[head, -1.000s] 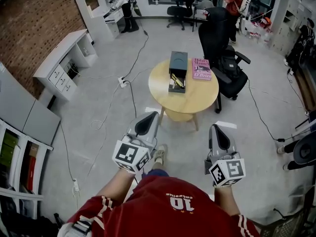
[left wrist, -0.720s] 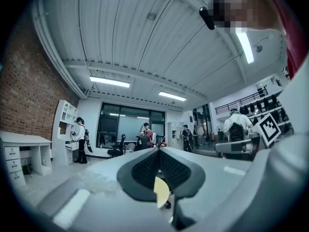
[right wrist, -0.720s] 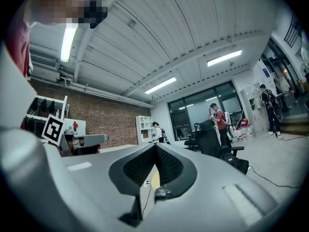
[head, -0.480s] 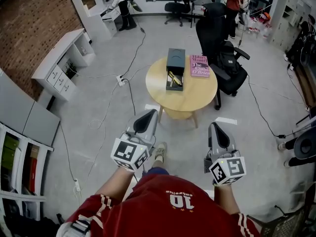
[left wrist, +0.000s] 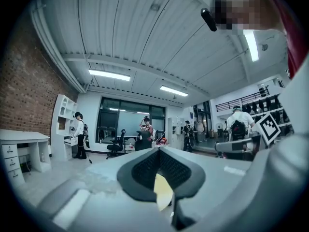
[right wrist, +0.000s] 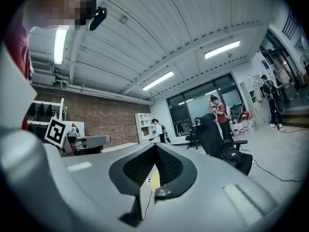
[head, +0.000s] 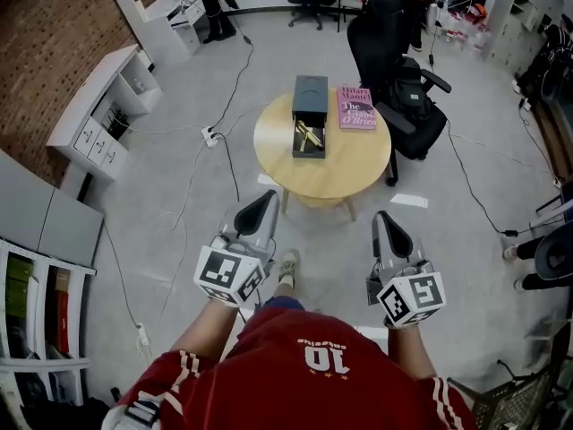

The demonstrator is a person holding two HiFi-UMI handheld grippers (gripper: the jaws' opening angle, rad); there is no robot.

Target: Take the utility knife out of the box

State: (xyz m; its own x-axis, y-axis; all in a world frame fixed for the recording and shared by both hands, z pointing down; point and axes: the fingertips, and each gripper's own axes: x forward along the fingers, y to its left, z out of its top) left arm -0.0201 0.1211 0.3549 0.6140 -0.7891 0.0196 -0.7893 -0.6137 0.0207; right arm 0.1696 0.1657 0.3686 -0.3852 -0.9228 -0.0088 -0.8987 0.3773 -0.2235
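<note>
standing back from a round table with an open box, left gripper and right gripper jaws pressed together, empty

Round wooden bench: dark box with yellow utility knife inside, pink book just beside | left tongs, right tongs: jaws together, over grey floor, well apart from bench

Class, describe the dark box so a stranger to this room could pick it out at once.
Find the round wooden table beside the black office chair. Two things lie on it: the box is the long dark one on the left in the head view, yellow items showing in its open near end, unlike the flat pink book.
</note>
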